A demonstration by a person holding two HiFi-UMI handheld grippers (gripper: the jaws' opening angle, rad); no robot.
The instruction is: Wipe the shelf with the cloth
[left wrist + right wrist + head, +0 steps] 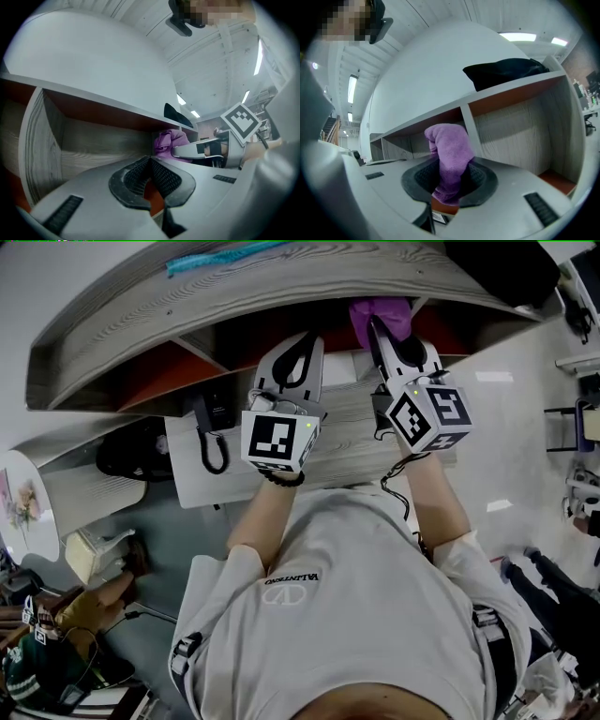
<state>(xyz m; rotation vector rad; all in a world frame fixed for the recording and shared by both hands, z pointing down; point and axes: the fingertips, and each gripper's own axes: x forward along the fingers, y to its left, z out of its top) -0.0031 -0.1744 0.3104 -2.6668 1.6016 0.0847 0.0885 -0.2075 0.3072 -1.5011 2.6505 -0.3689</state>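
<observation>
Right gripper (pixel 450 183): fingers (pixel 423 179) were clamped on the cloth, with a black ribbed pad on each side of it.
Cloth (pixel 449 150): purple and terry-like. A bunched lump stood up past the fingertips and the lower end was tucked down between the pads.
Cloth location: at the mouth of the shelf's lower row, right in front of the divider (pixel 468 124). Couldn't tell if it touched the shelf.
Left gripper (pixel 151 161): fingers (pixel 132 179) were closed, tips together, nothing between them.
Left aim: pointed into the open compartment to the left of the cloth, with wood-grain back and side walls ahead of it.
Spacing: in the head view both grippers were side by side, near each other but apart.
Marker cubes (pixel 277 439): one sat at the rear of each gripper, facing up at the head camera.
Shelf (pixel 234 296): grey wood-grain boards with red-orange inner faces, split into compartments by uprights.
Shelf top: a black bundle (pixel 506 70) lay above the right-hand compartment, and a teal strip (pixel 216 260) lay further along.
Tabletop (pixel 349 425): grey wood-grain, under both grippers and running up to the shelf. A black corded object (pixel 211 427) sat at its left end.
Person: wore a white T-shirt (pixel 356 615), with both forearms stretched forward, one behind each cube.
</observation>
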